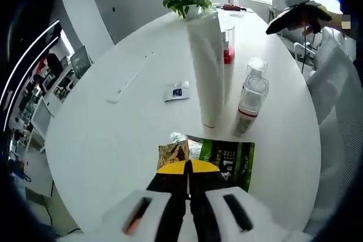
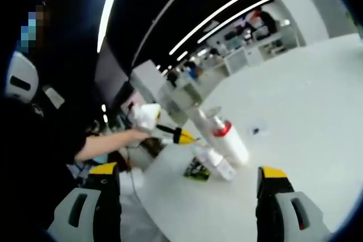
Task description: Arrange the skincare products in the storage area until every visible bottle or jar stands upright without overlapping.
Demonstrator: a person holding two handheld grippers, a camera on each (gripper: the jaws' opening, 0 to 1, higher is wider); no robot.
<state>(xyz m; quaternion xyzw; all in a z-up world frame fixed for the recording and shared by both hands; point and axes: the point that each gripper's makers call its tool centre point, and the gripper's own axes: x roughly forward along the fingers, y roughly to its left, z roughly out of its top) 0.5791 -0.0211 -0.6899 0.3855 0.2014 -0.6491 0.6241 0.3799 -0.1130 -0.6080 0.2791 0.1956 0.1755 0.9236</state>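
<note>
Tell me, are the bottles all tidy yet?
Mostly. The tall white tube, the clear bottle with a red band, and the red-capped bottle behind already stand upright on the round white table. The left tongs are shut, tips at the green flat packet, which lies flat beside a small brown sachet. The right tongs are open, holding nothing. What's left: the flat packets.

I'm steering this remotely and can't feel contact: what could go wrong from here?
The left gripper is shut close to the green packet; pushing forward could slide it into the tall white bottle, which looks easy to topple. That bottle would likely knock the clear bottle beside it.
</note>
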